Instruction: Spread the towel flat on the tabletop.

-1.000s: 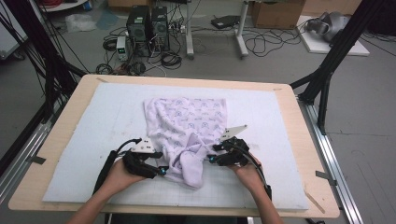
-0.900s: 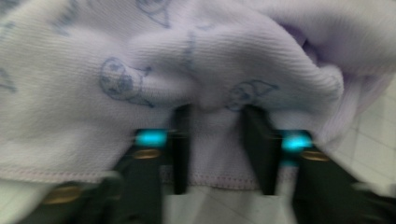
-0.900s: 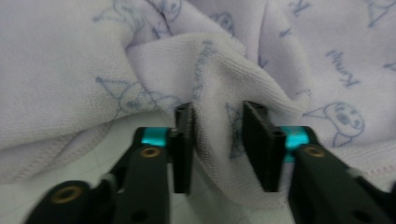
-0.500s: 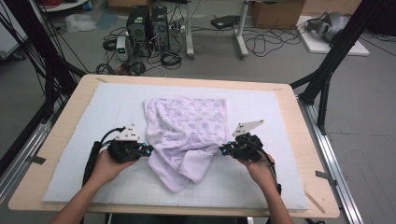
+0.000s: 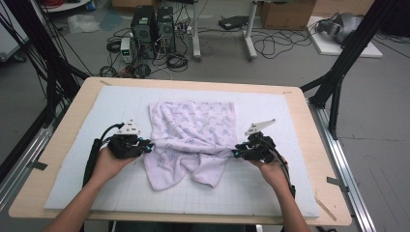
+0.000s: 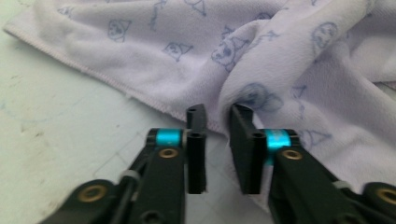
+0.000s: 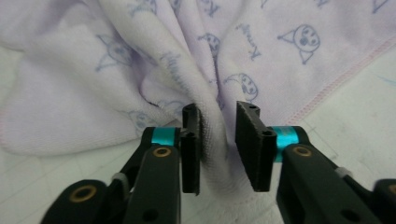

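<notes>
The towel (image 5: 193, 137) is laid on the mat (image 5: 285, 121), approx. at centre of the surface (image 5: 58, 145). Its far part is spread flat toward 12 o'clock; its near part is bunched, w/ two lobes hung toward 6 o'clock. The left gripper (image 5: 147, 146) is placed at the towel's 9 o'clock edge, the right gripper (image 5: 235, 153) at its 3 o'clock edge, w/ the bunched cloth stretched between them. In the left gripper view a fold of towel (image 6: 261, 74) is seen between the jaws; likewise in the right gripper view (image 7: 210, 93). Computer towers (image 5: 154, 24) are stood on the floor (image 5: 290, 63) beyond the surface at 12 o'clock, a cardboard box (image 5: 285, 12) at approx. 1 o'clock.
</notes>
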